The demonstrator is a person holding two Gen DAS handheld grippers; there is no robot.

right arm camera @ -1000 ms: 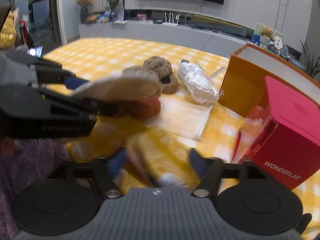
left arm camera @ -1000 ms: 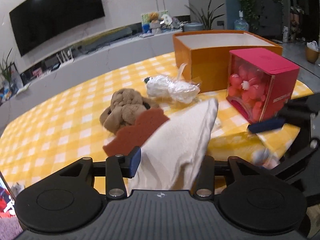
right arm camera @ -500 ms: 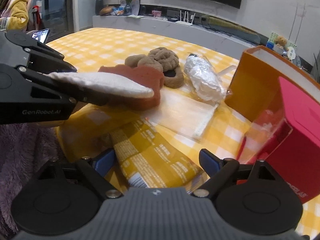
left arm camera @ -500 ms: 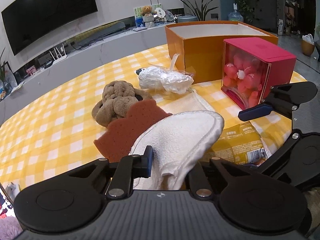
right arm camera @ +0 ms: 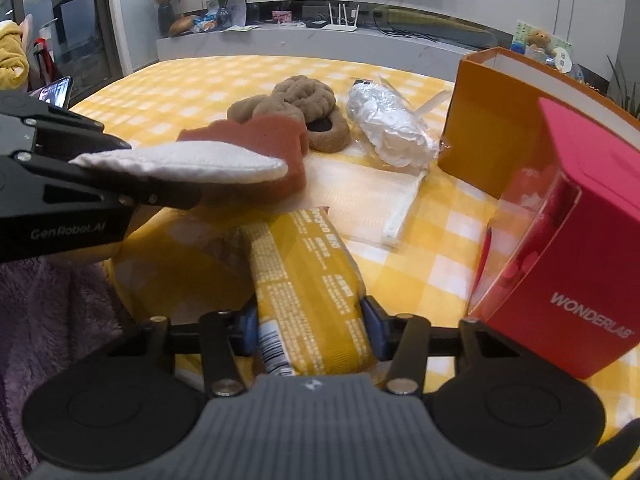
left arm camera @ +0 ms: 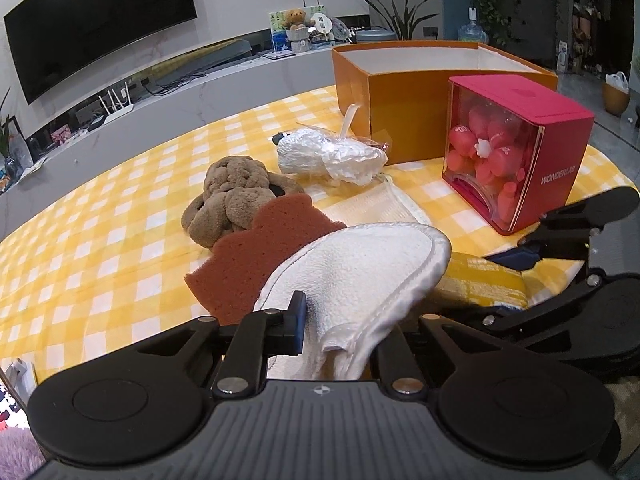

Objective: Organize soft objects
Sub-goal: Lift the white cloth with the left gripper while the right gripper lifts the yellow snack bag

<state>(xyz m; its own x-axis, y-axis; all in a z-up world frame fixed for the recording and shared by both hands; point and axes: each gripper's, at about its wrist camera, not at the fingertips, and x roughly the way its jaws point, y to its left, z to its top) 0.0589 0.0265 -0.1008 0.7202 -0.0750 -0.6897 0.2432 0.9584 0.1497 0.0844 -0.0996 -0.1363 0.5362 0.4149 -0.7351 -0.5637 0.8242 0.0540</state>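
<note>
My left gripper (left arm camera: 340, 326) is shut on a white padded cloth (left arm camera: 360, 268) and holds it flat above the table; it also shows in the right wrist view (right arm camera: 188, 162). My right gripper (right arm camera: 308, 330) is shut on a yellow soft pack (right arm camera: 308, 280) at the table's near edge. A rust sponge (left arm camera: 256, 256), a brown plush toy (left arm camera: 232, 196), a white bundle in clear plastic (left arm camera: 332, 156) and a flat cream cloth in a bag (right arm camera: 360, 196) lie on the yellow checked tablecloth (left arm camera: 100, 240).
An open orange box (left arm camera: 420, 84) stands at the back right. A red box with a clear window (left arm camera: 516, 152) stands in front of it, close to my right gripper (left arm camera: 520, 258). A purple fuzzy surface (right arm camera: 52, 320) lies below the table edge.
My right gripper has closed on the yellow pack, which it straddled open before. My left gripper has turned the white cloth from upright to flat and lowered it a little.
</note>
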